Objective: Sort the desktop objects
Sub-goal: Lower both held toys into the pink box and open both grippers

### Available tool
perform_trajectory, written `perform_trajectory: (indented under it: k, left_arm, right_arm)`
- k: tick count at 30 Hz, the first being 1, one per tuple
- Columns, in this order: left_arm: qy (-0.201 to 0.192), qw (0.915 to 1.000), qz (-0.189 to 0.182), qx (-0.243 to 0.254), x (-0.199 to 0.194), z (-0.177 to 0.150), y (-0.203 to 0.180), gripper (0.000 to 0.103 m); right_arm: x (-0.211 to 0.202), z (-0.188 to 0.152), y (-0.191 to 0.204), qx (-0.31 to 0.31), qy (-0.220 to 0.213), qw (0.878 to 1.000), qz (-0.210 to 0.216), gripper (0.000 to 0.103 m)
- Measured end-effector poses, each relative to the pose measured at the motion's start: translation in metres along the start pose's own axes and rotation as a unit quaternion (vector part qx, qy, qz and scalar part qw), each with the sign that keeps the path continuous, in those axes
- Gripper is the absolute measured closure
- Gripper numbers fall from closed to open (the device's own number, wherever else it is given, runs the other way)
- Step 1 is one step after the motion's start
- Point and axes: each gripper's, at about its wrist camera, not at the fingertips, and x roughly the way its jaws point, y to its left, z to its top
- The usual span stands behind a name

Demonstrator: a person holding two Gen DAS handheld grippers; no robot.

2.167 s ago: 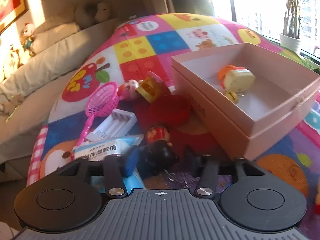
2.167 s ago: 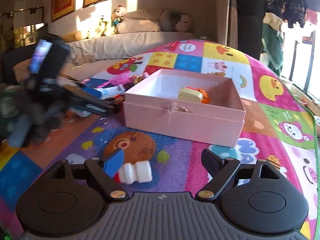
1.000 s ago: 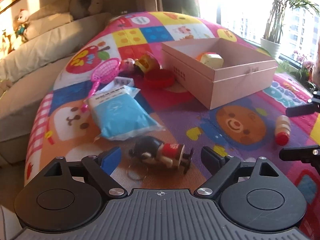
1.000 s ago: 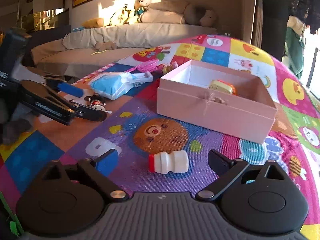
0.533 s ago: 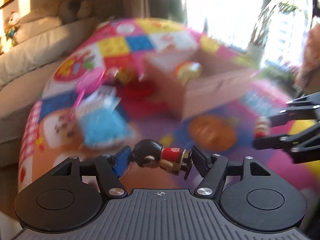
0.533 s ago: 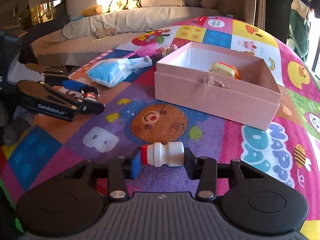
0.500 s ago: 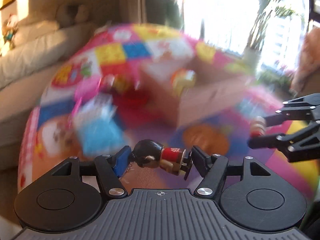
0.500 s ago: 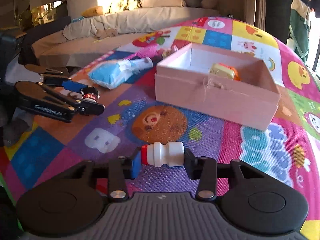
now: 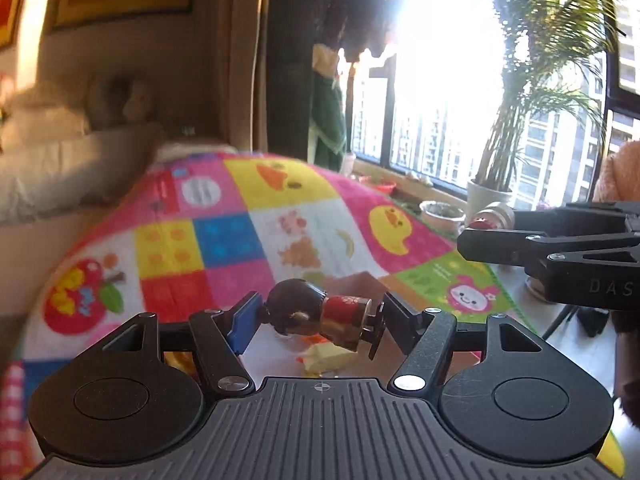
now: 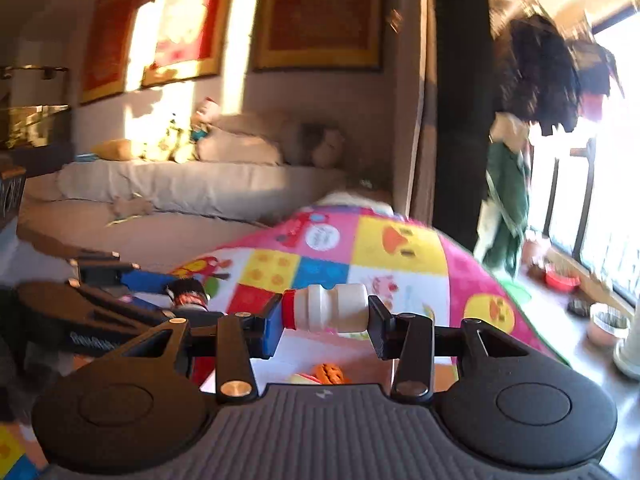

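Figurine (image 9: 316,314) and bottle (image 10: 326,307) above the mat (image 9: 240,240), box (image 10: 320,354) beneath.

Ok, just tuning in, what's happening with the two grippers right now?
Both are loaded and off the play mat. The left gripper is clamped on a small figurine with a dark head and red body; the right gripper holds a small white bottle with a red cap sideways. Below both, the yellow-and-orange toy lies in the pink box.
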Motion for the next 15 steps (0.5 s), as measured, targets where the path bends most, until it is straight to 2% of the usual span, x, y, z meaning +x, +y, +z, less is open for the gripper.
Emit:
perform_trajectory:
  k: [2,4,6,8,9,11,15]
  left_arm:
    - [0.018,0.9996,-0.014,-0.015,0.014,-0.005,0.007,0.031]
    - [0.032,0.9992,-0.016,-0.020,0.019,-0.012,0.013,0.017]
    - [0.033,0.9992,-0.007,-0.023,0.011,-0.019,0.021,0.012]
    - [0.031,0.9992,0.003,-0.027,-0.003,-0.026,0.031,0.009]
    - [0.029,0.9991,0.016,-0.025,-0.011,-0.030,0.037,0.008]
    - [0.024,0.9975,0.066,-0.012,-0.028,-0.042,0.049,0.007]
    - [0.032,0.9849,0.169,0.023,-0.056,-0.078,0.067,0.006]
  right_arm:
    - [0.017,-0.002,-0.008,0.015,0.014,1.000,-0.002,0.060]
    - [0.035,-0.006,-0.012,0.020,0.037,0.999,0.006,0.060]
    - [0.047,-0.012,-0.014,0.030,0.056,0.998,0.000,0.050]
    - [0.049,-0.017,-0.014,0.034,0.057,0.998,-0.003,0.047]
    - [0.050,-0.018,-0.014,0.034,0.056,0.998,-0.004,0.045]
    - [0.052,-0.019,-0.014,0.034,0.053,0.998,-0.006,0.041]
    - [0.055,-0.021,-0.002,0.024,0.058,0.998,0.004,0.036]
